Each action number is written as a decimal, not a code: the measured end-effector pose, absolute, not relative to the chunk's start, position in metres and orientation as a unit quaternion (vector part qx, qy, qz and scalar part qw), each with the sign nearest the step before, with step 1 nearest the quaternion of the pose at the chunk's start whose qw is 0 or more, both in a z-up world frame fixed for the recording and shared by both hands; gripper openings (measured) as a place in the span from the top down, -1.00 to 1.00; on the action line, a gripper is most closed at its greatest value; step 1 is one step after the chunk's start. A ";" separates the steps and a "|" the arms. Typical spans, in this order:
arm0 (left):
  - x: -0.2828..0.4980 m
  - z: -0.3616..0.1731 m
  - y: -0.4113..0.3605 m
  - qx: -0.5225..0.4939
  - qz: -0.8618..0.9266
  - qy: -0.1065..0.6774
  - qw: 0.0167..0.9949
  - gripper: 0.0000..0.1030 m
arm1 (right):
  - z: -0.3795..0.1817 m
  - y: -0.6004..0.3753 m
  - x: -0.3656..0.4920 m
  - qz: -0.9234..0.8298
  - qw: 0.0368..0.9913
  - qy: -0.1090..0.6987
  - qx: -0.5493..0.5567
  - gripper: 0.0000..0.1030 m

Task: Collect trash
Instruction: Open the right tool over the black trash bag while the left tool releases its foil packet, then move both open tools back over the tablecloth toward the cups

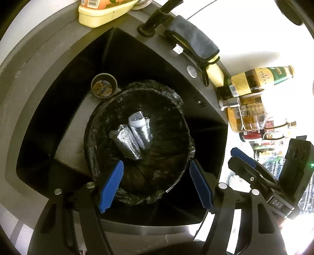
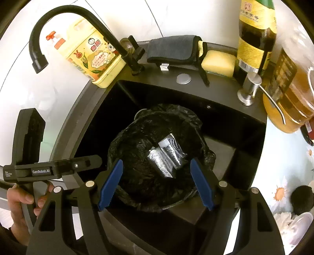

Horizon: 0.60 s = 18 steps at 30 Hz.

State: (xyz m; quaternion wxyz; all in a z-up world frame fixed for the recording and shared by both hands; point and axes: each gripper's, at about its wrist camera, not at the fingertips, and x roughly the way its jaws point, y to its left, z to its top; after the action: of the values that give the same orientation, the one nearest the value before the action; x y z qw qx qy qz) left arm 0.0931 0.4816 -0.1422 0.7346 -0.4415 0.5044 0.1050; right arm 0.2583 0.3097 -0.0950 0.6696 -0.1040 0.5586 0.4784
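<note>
A round bin lined with a black bag (image 1: 182, 109) (image 2: 196, 119) stands inside the dark sink (image 1: 29, 98) (image 2: 215, 92). Crumpled silver foil wrappers (image 1: 133, 137) (image 2: 166, 157) lie at the bottom of the bag. My left gripper (image 1: 157, 184) hovers over the bin's near rim, open, with nothing between its blue pads. My right gripper (image 2: 157, 184) hangs over the same bin from the other side, also open and empty. Its fingers (image 1: 243, 160) show at the right edge of the left wrist view.
A small cup of brown scraps (image 1: 104, 85) sits in the sink beside the bin. On the sink's back ledge are a black faucet (image 2: 78, 15), a yellow dish-soap bottle (image 2: 92, 56), a grey cloth (image 2: 172, 49), a sponge (image 2: 217, 62), a metal dispenser (image 2: 249, 88) and bottles (image 2: 255, 39).
</note>
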 end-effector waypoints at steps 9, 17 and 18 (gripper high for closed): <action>0.083 -0.127 0.474 -0.432 0.109 0.495 0.746 -0.32 | -0.081 0.284 0.251 0.474 0.686 0.544 -0.090 -0.38; 0.082 -0.116 0.454 -0.406 0.103 0.506 0.754 -0.44 | -0.070 0.249 0.245 0.462 0.703 0.536 -0.077 -0.46; 0.082 -0.115 0.451 -0.404 0.103 0.506 0.755 -0.48 | -0.070 0.245 0.245 0.459 0.704 0.536 -0.077 -0.48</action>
State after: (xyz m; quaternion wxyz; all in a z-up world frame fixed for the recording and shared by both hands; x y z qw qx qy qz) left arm 0.0819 0.4511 -0.1149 0.7548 -0.4043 0.5060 0.1033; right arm 0.2446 0.2445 -0.0697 0.7044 -0.0768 0.5361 0.4588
